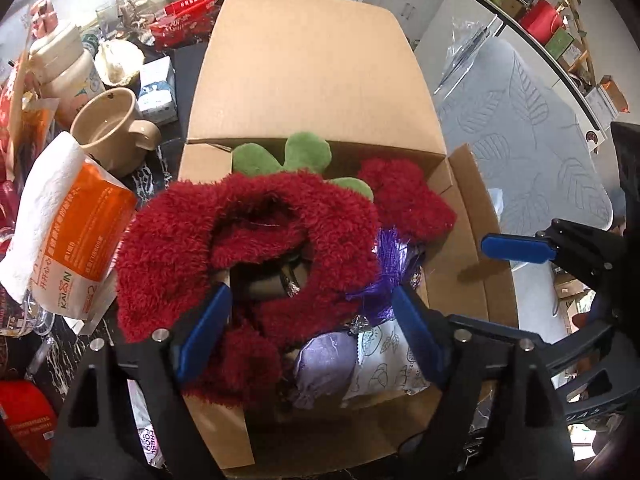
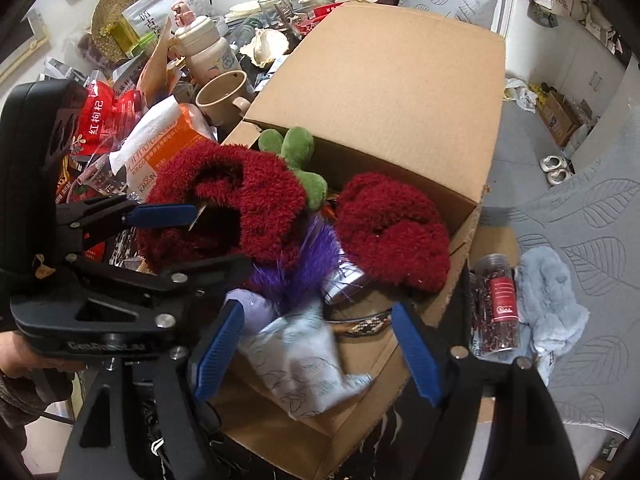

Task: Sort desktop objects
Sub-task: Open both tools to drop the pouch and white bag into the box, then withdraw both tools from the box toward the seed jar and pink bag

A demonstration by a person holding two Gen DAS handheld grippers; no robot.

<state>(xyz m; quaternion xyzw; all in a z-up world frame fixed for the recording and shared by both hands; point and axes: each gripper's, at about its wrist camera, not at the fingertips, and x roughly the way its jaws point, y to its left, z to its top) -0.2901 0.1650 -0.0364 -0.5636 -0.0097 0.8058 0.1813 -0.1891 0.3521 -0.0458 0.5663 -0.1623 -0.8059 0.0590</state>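
Observation:
An open cardboard box (image 1: 316, 80) (image 2: 400, 92) holds two fluffy red slippers with green leaves, the left one (image 1: 248, 236) (image 2: 224, 200) and the right one (image 1: 404, 196) (image 2: 392, 228), plus a purple tassel (image 2: 304, 264), a lilac pouch (image 1: 324, 364) and a white printed packet (image 2: 304, 368). My left gripper (image 1: 312, 336) is open over the box's near edge, its fingers astride the left slipper's lower part without closing on it. My right gripper (image 2: 316, 352) is open above the white packet at the box's front corner.
Left of the box stand a beige mug (image 1: 112, 128), an orange-and-white tissue pack (image 1: 68, 224), a cream bottle (image 1: 60, 68) and red packets (image 2: 104, 116). Right of the box lie a jar of dried red petals (image 2: 496, 308) and a pale blue cloth (image 2: 552, 300).

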